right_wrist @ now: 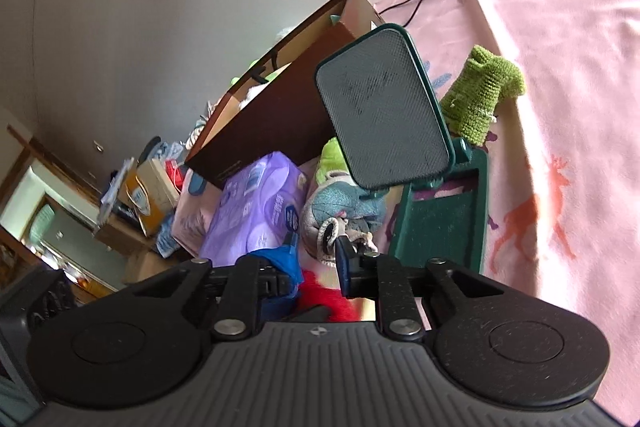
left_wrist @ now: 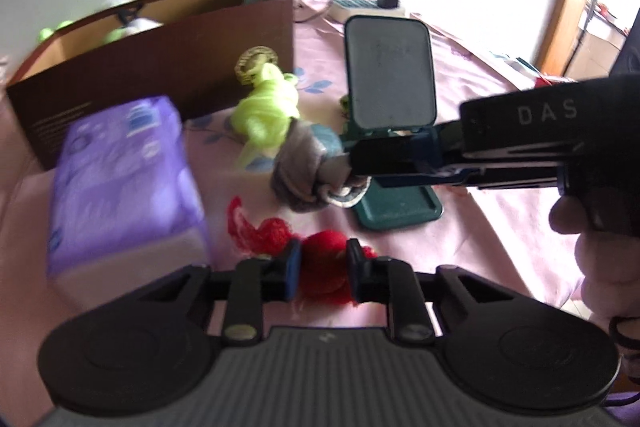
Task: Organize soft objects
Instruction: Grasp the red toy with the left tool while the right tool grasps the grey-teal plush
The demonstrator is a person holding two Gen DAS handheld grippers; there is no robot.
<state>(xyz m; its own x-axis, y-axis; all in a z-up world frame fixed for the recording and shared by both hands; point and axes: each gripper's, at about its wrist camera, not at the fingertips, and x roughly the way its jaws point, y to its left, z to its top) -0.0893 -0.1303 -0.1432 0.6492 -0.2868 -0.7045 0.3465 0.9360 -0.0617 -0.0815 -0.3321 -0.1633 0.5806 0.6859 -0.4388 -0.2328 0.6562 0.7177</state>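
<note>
A red woolly pom-pom [left_wrist: 320, 259] lies on the pink cloth [left_wrist: 500, 211], and my left gripper [left_wrist: 323, 265] is shut on it, a blue pad pressing each side. From the right, my right gripper [left_wrist: 346, 165] reaches in and is shut on the edge of a grey and blue soft toy [left_wrist: 300, 171]. In the right wrist view that toy [right_wrist: 340, 211] sits just past the right gripper [right_wrist: 318, 263], with the red pom-pom [right_wrist: 324, 295] below. A yellow-green mesh bundle [left_wrist: 268, 111] lies behind it. A green knitted piece [right_wrist: 484, 91] lies farther right.
A brown cardboard box [left_wrist: 160, 59] with soft things inside stands at the back left. A purple tissue pack [left_wrist: 124, 183] sits in front of it. A teal phone stand [left_wrist: 390, 79] rises mid-table. A power strip [left_wrist: 372, 9] with a charger lies at the back.
</note>
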